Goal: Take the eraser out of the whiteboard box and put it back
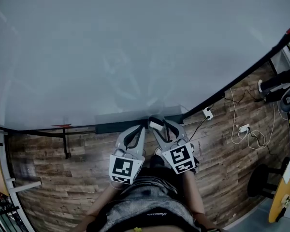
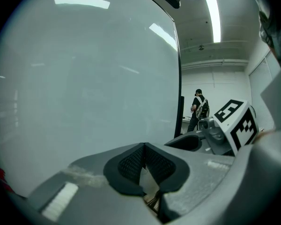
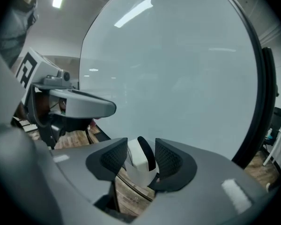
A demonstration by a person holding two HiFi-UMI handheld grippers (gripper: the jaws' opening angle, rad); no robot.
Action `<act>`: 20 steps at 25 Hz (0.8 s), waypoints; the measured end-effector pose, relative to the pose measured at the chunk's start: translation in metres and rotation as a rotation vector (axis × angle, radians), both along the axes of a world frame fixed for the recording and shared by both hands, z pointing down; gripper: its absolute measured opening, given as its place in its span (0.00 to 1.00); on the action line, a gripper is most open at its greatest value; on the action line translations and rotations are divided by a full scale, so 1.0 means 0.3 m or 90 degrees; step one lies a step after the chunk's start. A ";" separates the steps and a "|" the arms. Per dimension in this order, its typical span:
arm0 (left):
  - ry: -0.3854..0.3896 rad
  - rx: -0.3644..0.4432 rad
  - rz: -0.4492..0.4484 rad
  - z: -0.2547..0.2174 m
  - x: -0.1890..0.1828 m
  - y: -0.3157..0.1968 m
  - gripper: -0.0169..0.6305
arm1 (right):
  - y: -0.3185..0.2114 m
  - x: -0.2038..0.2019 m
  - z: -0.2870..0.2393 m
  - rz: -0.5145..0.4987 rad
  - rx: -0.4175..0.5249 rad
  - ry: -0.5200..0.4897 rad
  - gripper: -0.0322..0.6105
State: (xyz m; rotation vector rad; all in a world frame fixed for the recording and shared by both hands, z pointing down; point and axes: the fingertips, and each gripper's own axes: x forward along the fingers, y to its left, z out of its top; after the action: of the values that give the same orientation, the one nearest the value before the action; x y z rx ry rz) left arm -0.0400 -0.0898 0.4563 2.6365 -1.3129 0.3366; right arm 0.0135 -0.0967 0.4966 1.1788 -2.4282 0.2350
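A white eraser with a black felt face (image 3: 136, 162) stands between the pads of my right gripper (image 3: 140, 146). The jaws stand wide around it, with a thin gap at the right pad. From the head view, the eraser (image 1: 156, 124) sits at the right end of the dark whiteboard box (image 1: 113, 128), a long tray on the board's lower edge, with the right gripper (image 1: 157, 123) around it. My left gripper (image 1: 139, 129) hangs just left of it at the tray, shut and empty, its pads (image 2: 131, 161) meeting at the tips.
The big whiteboard (image 1: 135, 47) fills the space ahead. Its stand leg (image 1: 65, 141) rises from the wooden floor at the left. Cables and a plug block (image 1: 244, 128) lie on the floor at the right, near a dark stool base (image 1: 261, 180). A person (image 2: 198, 108) stands far off.
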 end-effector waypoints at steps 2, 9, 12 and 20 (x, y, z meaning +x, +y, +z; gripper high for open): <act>-0.003 -0.002 -0.007 0.005 -0.006 0.001 0.03 | -0.002 -0.005 0.022 -0.021 -0.008 0.026 0.36; -0.004 -0.010 -0.037 0.013 -0.031 -0.003 0.03 | -0.018 -0.024 0.070 -0.072 -0.036 0.059 0.38; -0.005 -0.011 -0.051 0.019 -0.038 -0.007 0.03 | -0.031 -0.021 0.082 -0.082 -0.045 0.055 0.38; -0.001 -0.016 -0.081 0.024 -0.055 -0.020 0.03 | -0.055 -0.027 0.097 -0.099 -0.074 0.040 0.34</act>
State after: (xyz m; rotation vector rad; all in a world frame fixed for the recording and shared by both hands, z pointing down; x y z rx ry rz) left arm -0.0565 -0.0958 0.4635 2.5175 -1.4592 0.3329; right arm 0.0054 -0.1133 0.5256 0.9286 -2.4015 0.2820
